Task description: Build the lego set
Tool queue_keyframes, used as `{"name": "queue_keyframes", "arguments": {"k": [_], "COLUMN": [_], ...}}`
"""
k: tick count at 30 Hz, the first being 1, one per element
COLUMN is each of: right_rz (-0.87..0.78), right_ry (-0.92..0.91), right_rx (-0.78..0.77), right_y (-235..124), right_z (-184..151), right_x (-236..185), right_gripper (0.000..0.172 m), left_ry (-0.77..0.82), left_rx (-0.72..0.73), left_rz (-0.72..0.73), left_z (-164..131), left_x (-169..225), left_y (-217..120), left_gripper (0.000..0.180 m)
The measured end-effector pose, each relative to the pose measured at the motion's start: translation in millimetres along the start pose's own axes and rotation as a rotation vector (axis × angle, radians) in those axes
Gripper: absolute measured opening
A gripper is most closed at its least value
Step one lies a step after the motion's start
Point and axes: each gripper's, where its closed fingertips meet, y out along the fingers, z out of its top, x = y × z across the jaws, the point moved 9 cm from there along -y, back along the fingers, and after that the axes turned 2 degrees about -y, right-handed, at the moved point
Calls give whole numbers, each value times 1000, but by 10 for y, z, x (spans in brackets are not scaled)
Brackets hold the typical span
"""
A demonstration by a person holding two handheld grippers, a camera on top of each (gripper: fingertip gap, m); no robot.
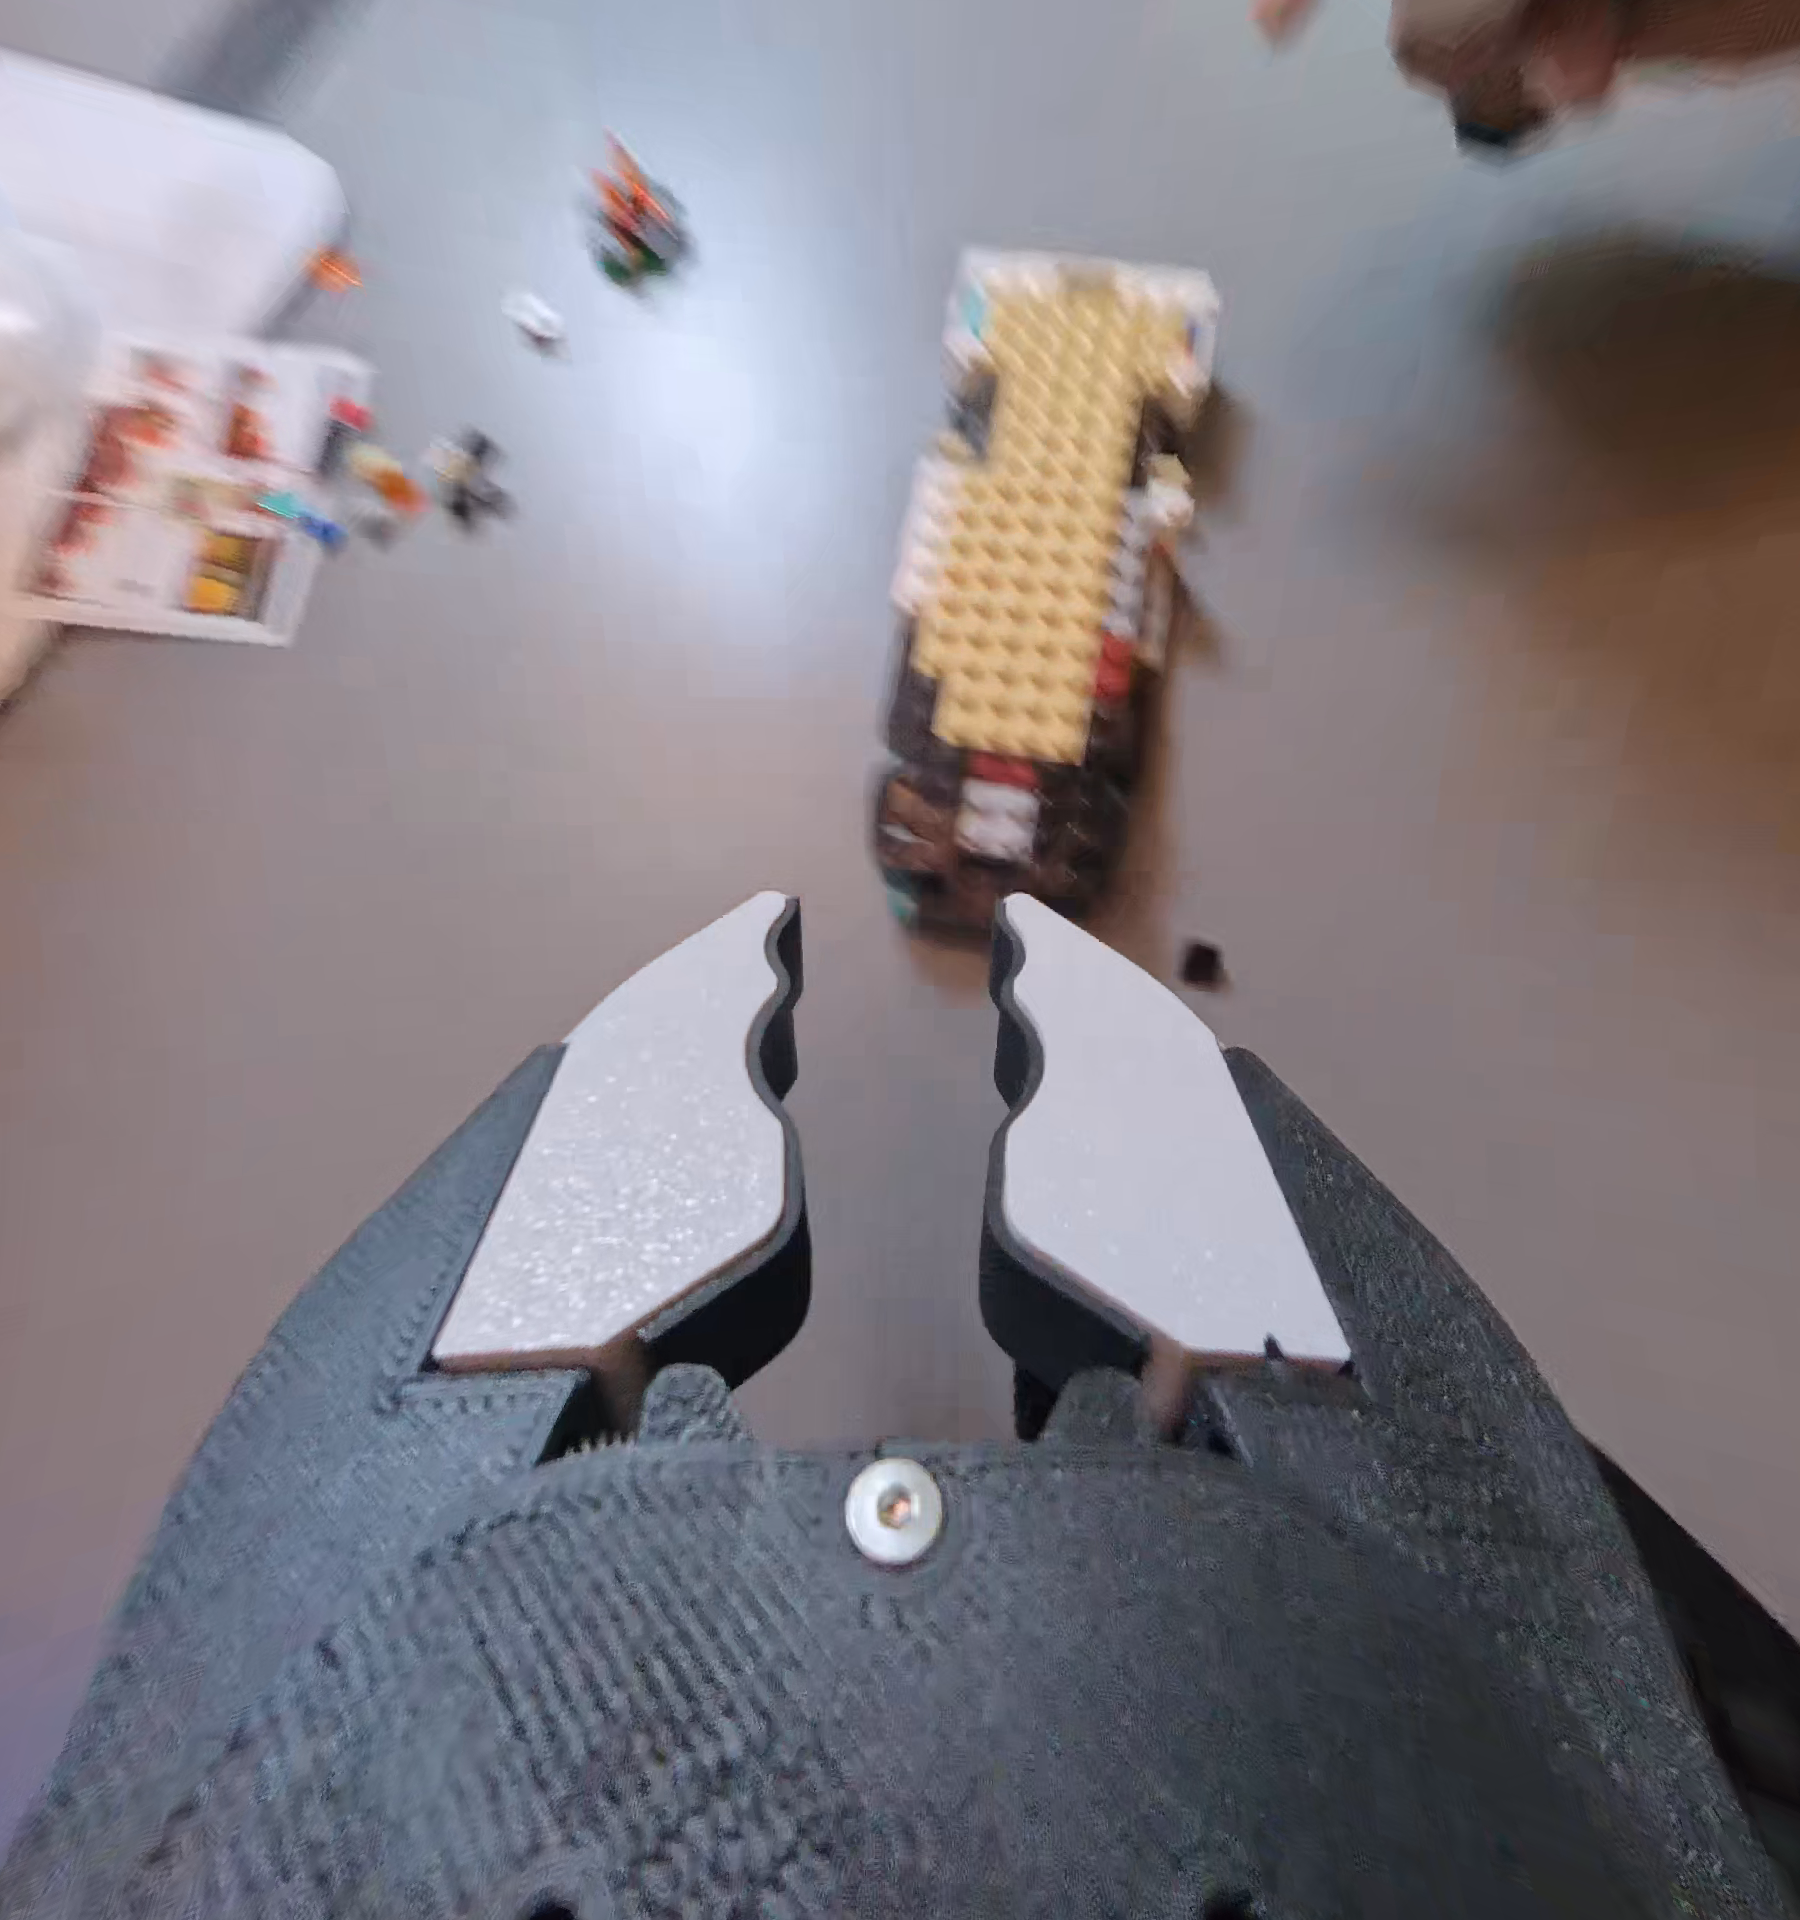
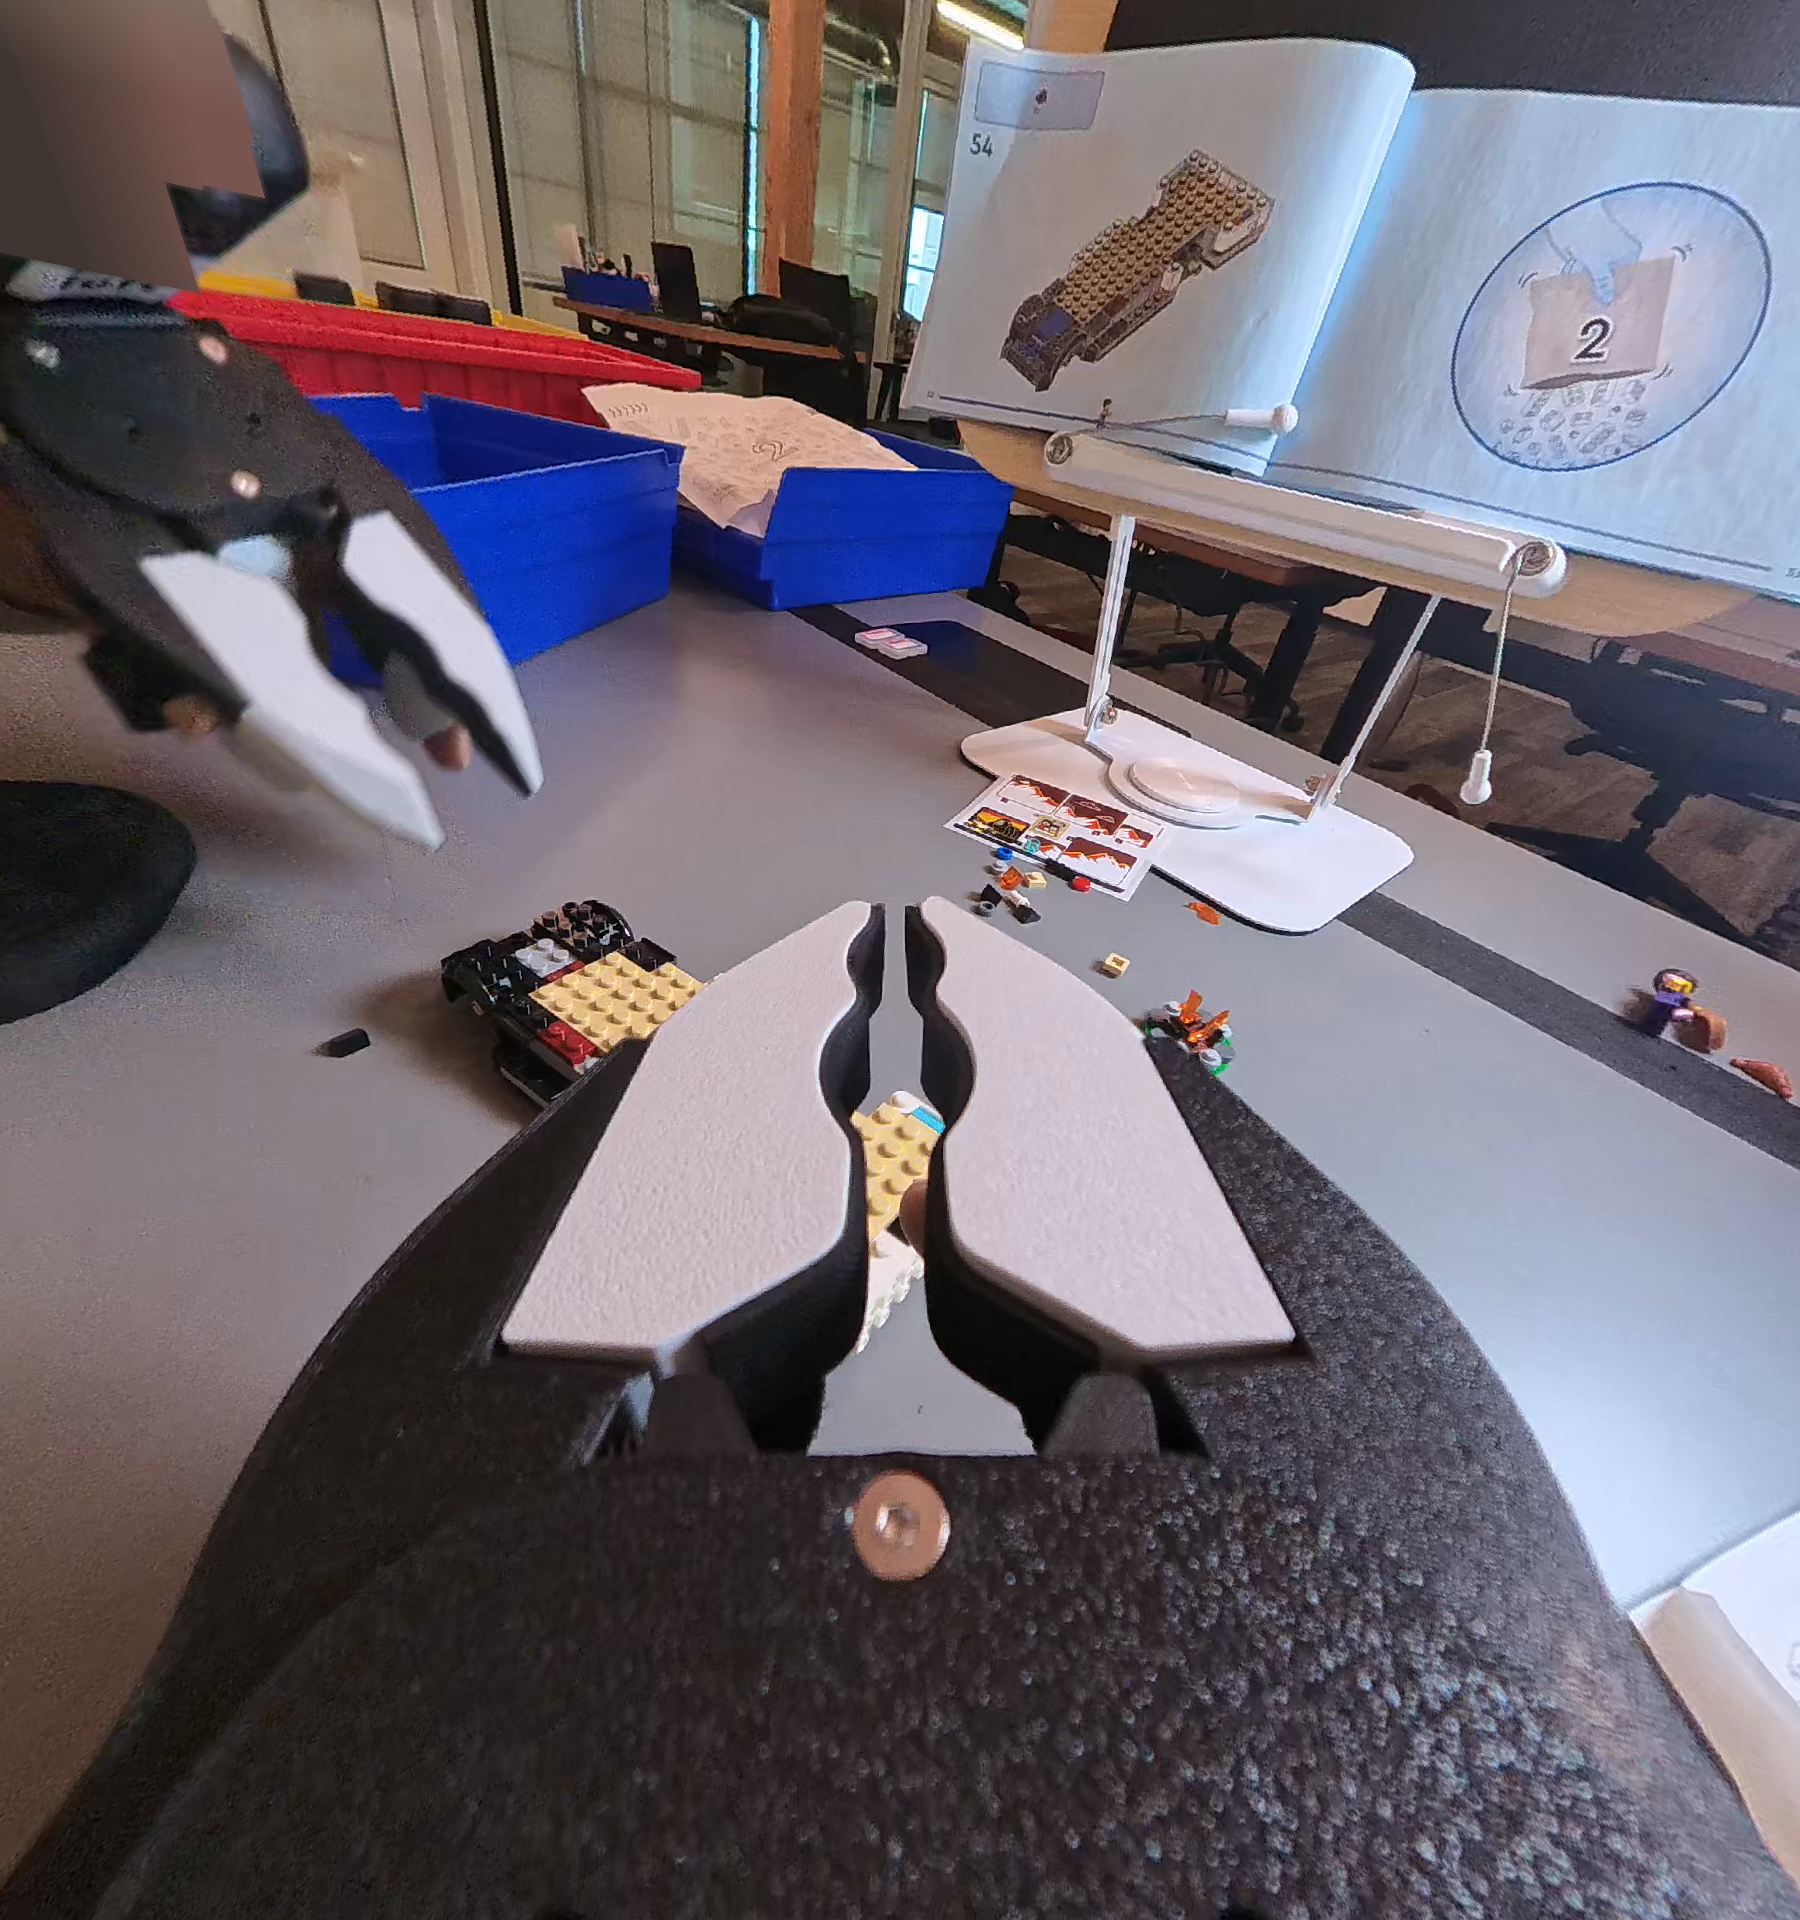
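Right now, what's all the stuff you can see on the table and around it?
brick vehicle: one, tan plate on a black, red and white body, on the grey table, below both grippers.
small black piece: one, loose, left of the vehicle.
loose small bricks: a handful, mixed colours, by the sticker sheet.
orange and green piece cluster: one, right of the right gripper.
purple minifigure: one, far right.
book stand: one, white, holding an open instruction booklet.
bins: two blue, one red behind, far side.
left gripper: open, empty, above the vehicle's near end.
right gripper: fingers nearly together, nothing visible between the tips.
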Motion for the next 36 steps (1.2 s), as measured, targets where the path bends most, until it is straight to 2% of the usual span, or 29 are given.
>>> {"name": "queue_keyframes", "arguments": {"k": [4,7,10,14,18,20,25,36], "right_rz": [0,-3,-7,-8,-12,-14,-10,-7], "right_ry": [5,-7,-13,-11,-5,-1,12,29], "right_rx": [1,1,3,5,8,10,16,19], "right_y": [1,-7,-14,-22,-32,-37,-45,-52], "right_z": [-1,7,13,15,16,18,20,18], "right_x": [5,2,8,22,46,58,75,97], "right_gripper": [4,4,4,4,4,4,4,4], "left_ry": [-82,-115,-148,-197,-150,-110,-76,-13], "left_rx": [302,367,297,183,54,2,-58,-125], "left_rz": [241,303,235,17,-57,-47,-11,-41], "left_z": [363,540,584,536,511,520,559,670], "left_x": [-517,-820,-1049,-1156,-1116,-1086,-1172,-1246], "left_y": [-266,-263,15,572,1001,1129,1277,1400], "left_gripper": [30,28,27,27,27,25,24,18]}}
